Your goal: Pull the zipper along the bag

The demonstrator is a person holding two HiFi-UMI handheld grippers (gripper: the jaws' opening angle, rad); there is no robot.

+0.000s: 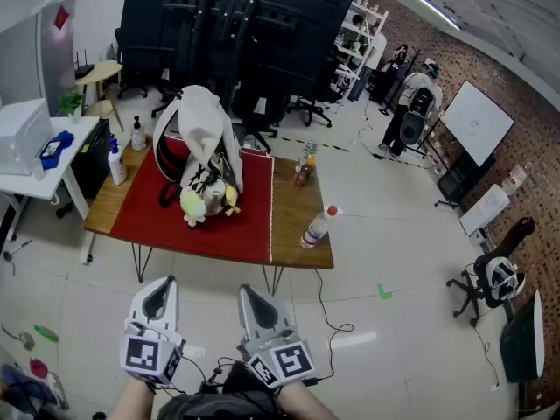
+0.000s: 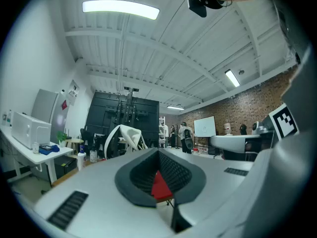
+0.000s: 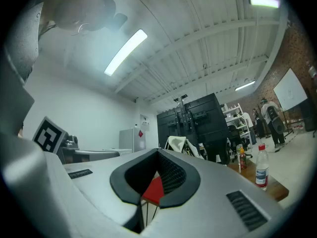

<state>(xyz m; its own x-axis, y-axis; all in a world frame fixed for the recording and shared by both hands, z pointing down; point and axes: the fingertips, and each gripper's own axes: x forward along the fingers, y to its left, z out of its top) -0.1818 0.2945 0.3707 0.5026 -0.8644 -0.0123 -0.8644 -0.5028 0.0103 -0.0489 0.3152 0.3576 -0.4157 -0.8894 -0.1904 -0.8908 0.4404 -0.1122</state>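
Note:
A white and black bag [image 1: 203, 143] stands upright on the red mat [image 1: 227, 226] of a wooden table [image 1: 293, 208], with a small plush toy [image 1: 199, 205] hanging at its front. Its zipper is too small to make out. Both grippers are held low, well short of the table. My left gripper [image 1: 160, 289] and my right gripper [image 1: 252, 297] are shut with nothing between the jaws. The left gripper view looks over its closed jaws toward the distant bag [image 2: 127, 137]. In the right gripper view, the bag [image 3: 181, 146] also shows far ahead.
A water bottle [image 1: 318, 227] lies tilted near the table's right front corner; two small bottles [image 1: 304, 165] stand behind it. White bottles [image 1: 116, 163] stand at the table's left end. A white side table [image 1: 44, 169] is at left. Office chairs and a person [image 1: 418, 103] are farther back.

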